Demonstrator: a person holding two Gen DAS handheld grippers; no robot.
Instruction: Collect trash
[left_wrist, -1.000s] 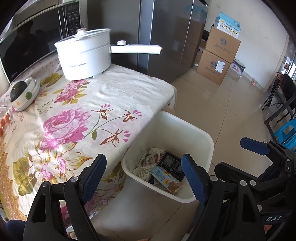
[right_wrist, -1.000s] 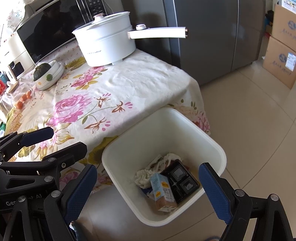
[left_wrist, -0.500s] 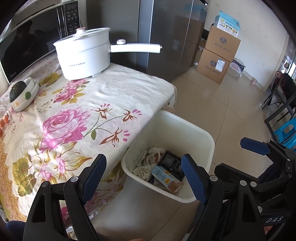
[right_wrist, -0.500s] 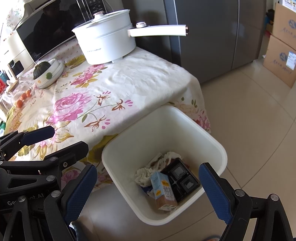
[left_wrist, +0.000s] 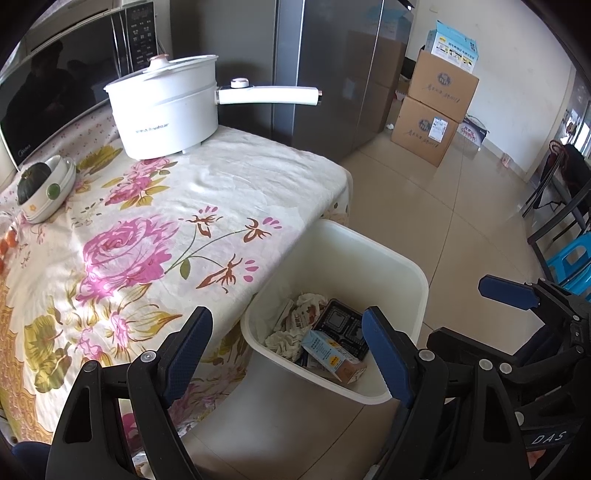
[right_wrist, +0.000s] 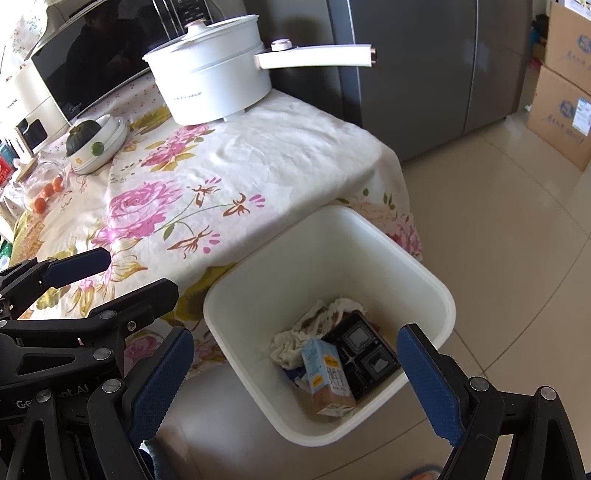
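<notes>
1. A tiled kitchen floor (right_wrist: 517, 221) runs past a dark steel fridge (right_wrist: 424, 74), with cardboard boxes (left_wrist: 432, 122) stacked by the far wall.
2. A table under a floral cloth (left_wrist: 155, 236) carries a white electric pot (left_wrist: 166, 110) with a long handle, a bowl with a dark green squash (right_wrist: 94, 142), and a microwave (right_wrist: 88, 62) at the back.
3. A white bin (right_wrist: 439, 291) stands on the floor just beside the table's corner.
4. The trash lies at the bottom of the bin: a small carton (right_wrist: 327, 373), a black plastic tray (right_wrist: 364, 349) and crumpled paper (right_wrist: 291, 345), all touching one another.
5. The left gripper (left_wrist: 286, 350) hangs above the table edge and the near side of the bin, its blue-padded fingers (left_wrist: 186, 345) spread wide; nothing sits between them and they touch nothing.
6. The right gripper (right_wrist: 295, 376) hangs over the bin opening, its fingers (right_wrist: 428, 376) likewise spread wide, empty and clear of the rim.
7. The two tools are side by side, each showing at the edge of the other's view.
</notes>
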